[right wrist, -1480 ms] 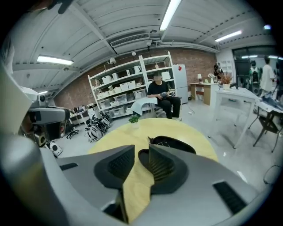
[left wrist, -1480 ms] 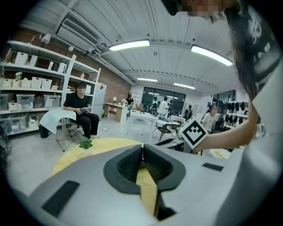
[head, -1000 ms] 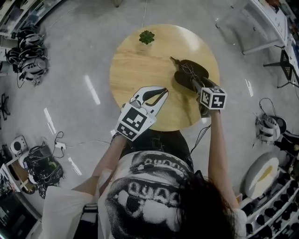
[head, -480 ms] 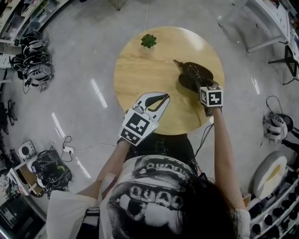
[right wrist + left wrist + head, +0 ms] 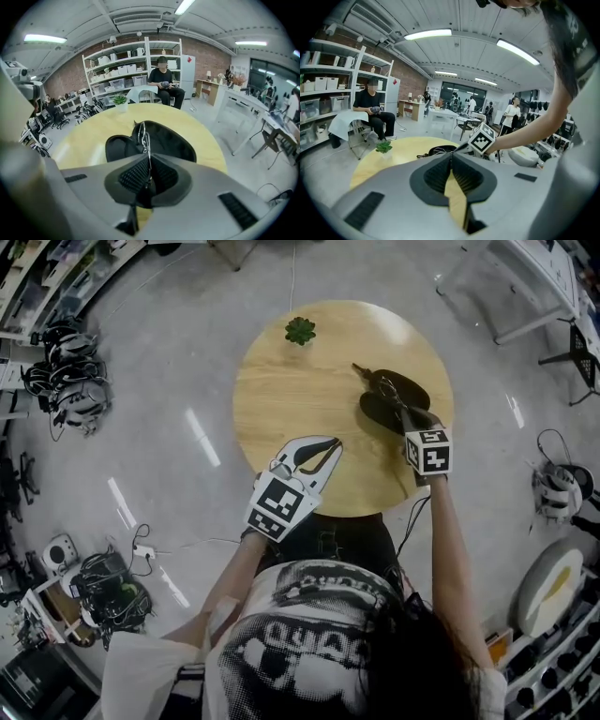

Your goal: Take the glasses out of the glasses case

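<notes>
A black glasses case (image 5: pixel 405 397) lies open on the right side of the round wooden table (image 5: pixel 291 390). Thin wire-framed glasses (image 5: pixel 143 133) stand up out of the case (image 5: pixel 166 138). My right gripper (image 5: pixel 401 409) reaches down into the case. Its jaws are closing, and in the right gripper view (image 5: pixel 149 164) the pads press on the wire frame. My left gripper (image 5: pixel 330 442) hangs over the table's near edge, well left of the case, shut with nothing in it (image 5: pixel 451 158).
A small green plant (image 5: pixel 300 331) stands at the table's far side (image 5: pixel 120 99). Round the table are a grey floor, headsets and cables at the left, and desks and chairs at the right. A person sits on a chair by shelves (image 5: pixel 163 86).
The right gripper has rolled slightly where it sits at the case. The left gripper keeps its place over the near edge.
</notes>
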Available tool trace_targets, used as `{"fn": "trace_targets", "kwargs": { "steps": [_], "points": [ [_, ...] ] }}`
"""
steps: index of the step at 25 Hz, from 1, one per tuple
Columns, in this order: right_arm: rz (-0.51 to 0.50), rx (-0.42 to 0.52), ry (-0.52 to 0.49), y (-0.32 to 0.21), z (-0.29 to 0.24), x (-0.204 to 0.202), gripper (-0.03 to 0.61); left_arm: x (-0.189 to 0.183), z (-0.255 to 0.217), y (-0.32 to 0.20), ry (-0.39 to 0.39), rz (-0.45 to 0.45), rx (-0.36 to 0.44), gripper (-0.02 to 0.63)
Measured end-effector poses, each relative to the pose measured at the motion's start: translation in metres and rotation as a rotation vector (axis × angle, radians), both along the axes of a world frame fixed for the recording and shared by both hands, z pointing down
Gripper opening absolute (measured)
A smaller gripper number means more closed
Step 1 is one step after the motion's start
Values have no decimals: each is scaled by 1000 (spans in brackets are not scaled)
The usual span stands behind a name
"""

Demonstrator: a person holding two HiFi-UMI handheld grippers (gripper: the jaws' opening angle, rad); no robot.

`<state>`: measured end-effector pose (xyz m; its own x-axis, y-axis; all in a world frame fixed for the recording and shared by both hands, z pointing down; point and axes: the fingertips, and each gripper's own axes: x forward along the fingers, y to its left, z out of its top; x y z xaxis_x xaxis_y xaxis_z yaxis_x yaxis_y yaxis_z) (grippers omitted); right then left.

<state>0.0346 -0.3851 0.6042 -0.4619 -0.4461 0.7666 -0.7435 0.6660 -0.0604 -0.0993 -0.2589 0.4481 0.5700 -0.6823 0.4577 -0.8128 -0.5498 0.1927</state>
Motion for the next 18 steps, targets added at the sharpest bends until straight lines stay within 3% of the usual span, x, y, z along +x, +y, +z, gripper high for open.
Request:
{"fn": "trace_targets", "kwargs": {
  "steps": [18],
  "points": [
    [136,16,-253,91,-102,-24,12,-16,29,11,5,8,-42,21]
  ]
}}
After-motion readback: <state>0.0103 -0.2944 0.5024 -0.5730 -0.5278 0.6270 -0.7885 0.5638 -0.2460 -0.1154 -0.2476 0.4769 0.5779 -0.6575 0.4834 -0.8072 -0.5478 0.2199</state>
